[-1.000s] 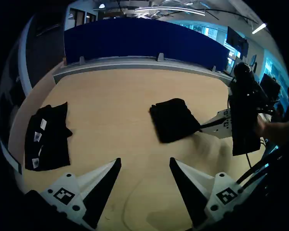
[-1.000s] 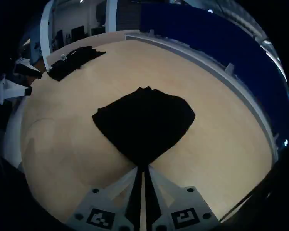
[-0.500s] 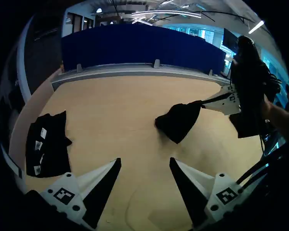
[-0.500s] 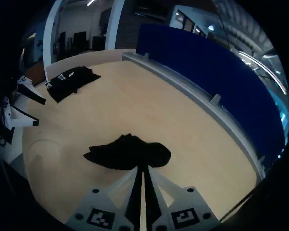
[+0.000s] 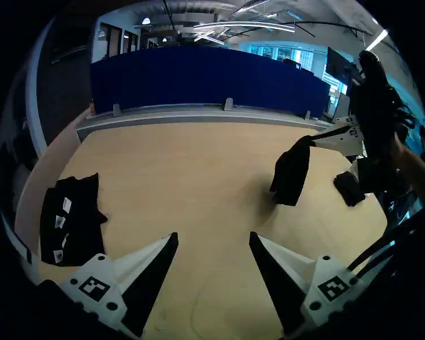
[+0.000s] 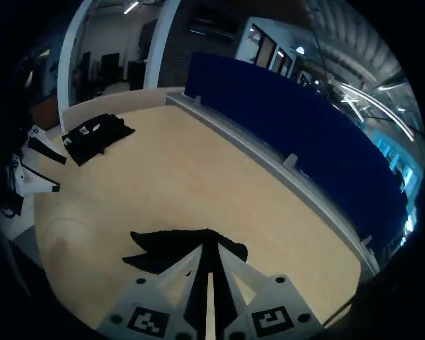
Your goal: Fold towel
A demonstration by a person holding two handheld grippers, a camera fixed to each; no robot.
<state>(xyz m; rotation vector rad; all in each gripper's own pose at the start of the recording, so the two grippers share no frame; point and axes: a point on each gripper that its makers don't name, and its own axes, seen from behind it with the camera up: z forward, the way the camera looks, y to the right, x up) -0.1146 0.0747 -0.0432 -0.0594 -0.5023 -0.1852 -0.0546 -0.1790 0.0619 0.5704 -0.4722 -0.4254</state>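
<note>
black cloth towel [image 5: 290, 173] hangs clear of the pale wooden tabletop [image 5: 184, 164], clamped in the right gripper [image 6: 211, 252], likely for re-laying; left gripper [image 5: 212, 243] wide open, empty.

Premises: open-plan office. Evidence: long pale wooden desktop [image 5: 173, 164] backed by a dark blue fabric divider screen [image 5: 201, 73]; linear ceiling strip lights [image 5: 241, 25]; dark flat monitor [image 5: 336, 59] beyond.
</note>
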